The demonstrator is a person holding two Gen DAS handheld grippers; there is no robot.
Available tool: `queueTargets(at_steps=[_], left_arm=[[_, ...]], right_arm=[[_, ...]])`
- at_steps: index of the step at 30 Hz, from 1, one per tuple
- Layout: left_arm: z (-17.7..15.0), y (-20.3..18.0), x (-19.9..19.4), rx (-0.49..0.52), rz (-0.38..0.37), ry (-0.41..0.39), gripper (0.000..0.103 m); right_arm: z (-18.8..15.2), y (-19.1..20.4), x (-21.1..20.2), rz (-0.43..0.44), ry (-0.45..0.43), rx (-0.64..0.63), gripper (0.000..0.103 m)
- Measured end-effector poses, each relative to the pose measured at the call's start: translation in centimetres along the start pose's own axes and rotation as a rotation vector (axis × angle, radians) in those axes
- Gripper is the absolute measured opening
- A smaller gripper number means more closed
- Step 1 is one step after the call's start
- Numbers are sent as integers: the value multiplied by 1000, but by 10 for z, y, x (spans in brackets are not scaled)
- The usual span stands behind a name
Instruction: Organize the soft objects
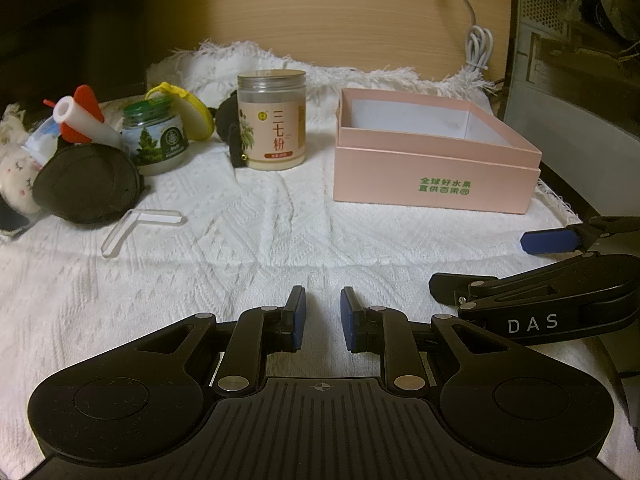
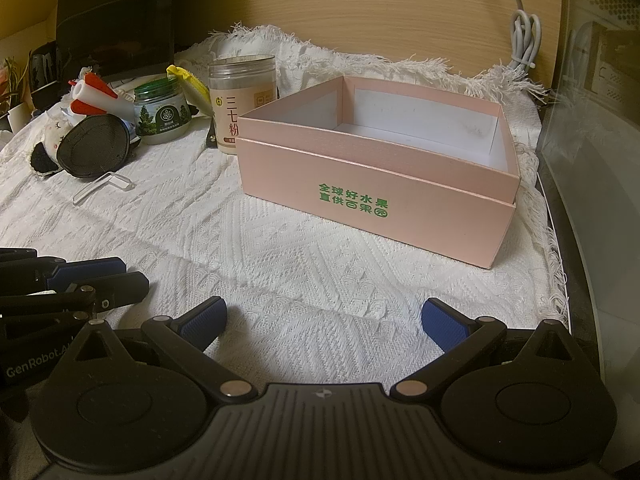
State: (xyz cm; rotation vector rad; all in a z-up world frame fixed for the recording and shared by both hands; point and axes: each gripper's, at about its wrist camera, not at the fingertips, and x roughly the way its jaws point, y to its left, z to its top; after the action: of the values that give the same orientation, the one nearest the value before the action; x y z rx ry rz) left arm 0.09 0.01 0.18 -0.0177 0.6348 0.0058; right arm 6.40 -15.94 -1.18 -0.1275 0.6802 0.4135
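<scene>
While resting low over the white woven cloth [image 1: 224, 240] on the desk: far left, a heap of soft things, white plush toy [image 1: 18, 184] against a black round pouch [image 1: 86, 186], beside a green-lidded jar [image 1: 156, 140] and a taller tan-lidded jar [image 1: 271, 120]. Mid-near, left tongs [image 1: 323, 312] nearly together, only a narrow gap, nothing between. Right, an open pink box [image 2: 376, 184], empty, well apart from the heap; right tongs [image 2: 324, 320] spread wide, clamped on nothing.
</scene>
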Motion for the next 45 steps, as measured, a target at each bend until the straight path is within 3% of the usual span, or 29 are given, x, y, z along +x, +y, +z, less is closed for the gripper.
queueTargets(at_steps=[40, 45], left_arm=[[-1, 3, 0, -5, -6, 1, 21], [7, 26, 1, -86, -122, 56, 21]], right_arm=[[0, -1, 2, 12, 18, -6, 103], [14, -3, 4, 29, 136, -30, 103]])
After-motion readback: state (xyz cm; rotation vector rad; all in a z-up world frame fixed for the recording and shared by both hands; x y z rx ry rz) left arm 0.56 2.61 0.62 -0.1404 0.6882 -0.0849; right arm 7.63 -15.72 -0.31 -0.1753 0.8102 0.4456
